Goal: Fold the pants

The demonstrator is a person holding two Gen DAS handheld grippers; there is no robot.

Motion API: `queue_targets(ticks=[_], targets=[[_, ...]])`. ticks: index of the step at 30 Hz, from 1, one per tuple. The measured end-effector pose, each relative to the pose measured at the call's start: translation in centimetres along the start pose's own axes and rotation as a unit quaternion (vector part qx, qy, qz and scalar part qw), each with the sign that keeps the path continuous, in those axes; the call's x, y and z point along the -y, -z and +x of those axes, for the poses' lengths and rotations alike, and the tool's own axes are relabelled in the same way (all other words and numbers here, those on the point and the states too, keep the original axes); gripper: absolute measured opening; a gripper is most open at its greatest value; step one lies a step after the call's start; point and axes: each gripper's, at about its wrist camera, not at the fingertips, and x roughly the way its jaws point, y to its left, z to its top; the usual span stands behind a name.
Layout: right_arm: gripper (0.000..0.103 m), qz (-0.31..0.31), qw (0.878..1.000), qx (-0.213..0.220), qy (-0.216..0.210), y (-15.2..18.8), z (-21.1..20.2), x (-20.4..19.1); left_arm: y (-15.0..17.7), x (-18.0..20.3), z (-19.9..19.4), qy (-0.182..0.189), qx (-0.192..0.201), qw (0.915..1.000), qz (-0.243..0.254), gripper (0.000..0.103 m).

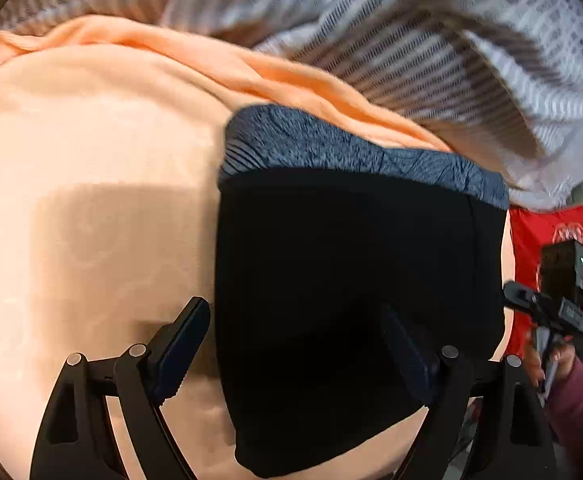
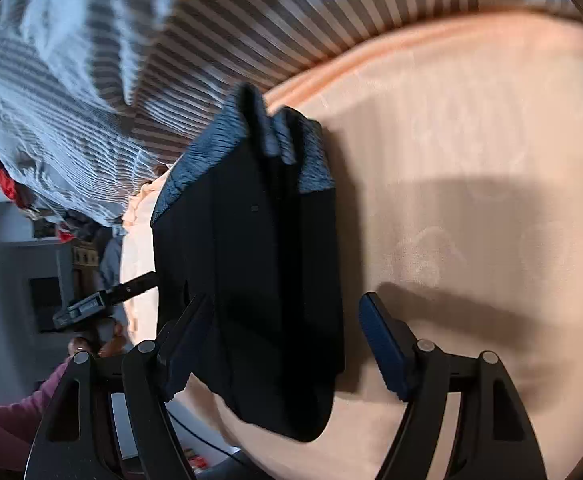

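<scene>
1. the left hand-held gripper (image 1: 295, 344) hangs low over the near end of the pants, its fingers spread wide and holding nothing.
2. the right hand-held gripper (image 2: 283, 340) is wide too and empty; one finger (image 2: 385, 346) stands over bare sheet, the other over the black cloth.
3. the pants (image 1: 355, 304) lie on the bed, on the peach sheet (image 1: 91, 168), already doubled into a narrow compact stack.
4. the cloth looks soft, light and limp, so i judge it will sag and slide apart if lifted by one layer; better to pinch all layers together at a folded edge.
5. farther, the grey waistband (image 1: 331, 148) is ribbed and thicker, probably a firmer place to hold.
6. behind it a striped blanket (image 1: 451, 40) is bunched up.
</scene>
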Motion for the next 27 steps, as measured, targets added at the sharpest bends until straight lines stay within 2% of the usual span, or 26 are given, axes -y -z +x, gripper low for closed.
queue_targets(ticks=[4,7,9,10,11,12,14,16,21,24,27], targets=[[0.078,0.011,0.999,-0.014,-0.038,-0.4,1.5,1.5,-0.4,0.0,1.9,-0.007,-0.022,0.9996,0.019,0.087],[0.078,0.035,0.996,-0.01,-0.077,-0.9,2.1,1.9,-0.4,0.6,1.8,-0.012,-0.008,0.9998,0.014,0.087],[0.076,0.05,0.995,-0.023,-0.08,-0.9,2.8,1.7,0.4,1.0,1.6,-0.021,0.002,0.9998,0.008,0.083],[0.075,0.054,0.996,-0.022,-0.071,-0.8,3.1,1.4,0.7,1.4,1.2,-0.023,0.01,0.9996,0.008,0.075],[0.07,0.054,0.996,-0.019,-0.064,-0.7,3.1,1.1,0.7,2.1,0.7,-0.025,0.015,0.9995,0.01,0.068],[0.061,0.059,0.996,-0.014,-0.061,-0.5,2.8,0.8,0.9,2.7,0.2,-0.03,0.021,0.9992,0.013,0.065],[0.051,0.066,0.996,-0.004,-0.067,-0.1,2.1,0.6,1.3,3.3,-0.6,-0.039,0.03,0.9986,0.019,0.057],[0.047,0.068,0.995,0.003,-0.076,0.4,1.3,0.1,1.3,3.5,-1.5,-0.043,0.038,0.9981,0.021,0.053],[0.046,0.062,0.994,0.011,-0.091,1.9,-1.1,-0.9,3.0,5.5,-4.2,-0.05,0.052,0.9967,0.037,0.052],[0.046,0.056,0.994,0.013,-0.094,3.1,-2.6,-1.2,5.3,6.4,-5.6,-0.052,0.057,0.9962,0.041,0.052],[0.046,0.055,0.994,0.015,-0.094,5.0,-4.3,-1.3,6.8,8.1,-5.2,-0.057,0.059,0.9956,0.044,0.052]])
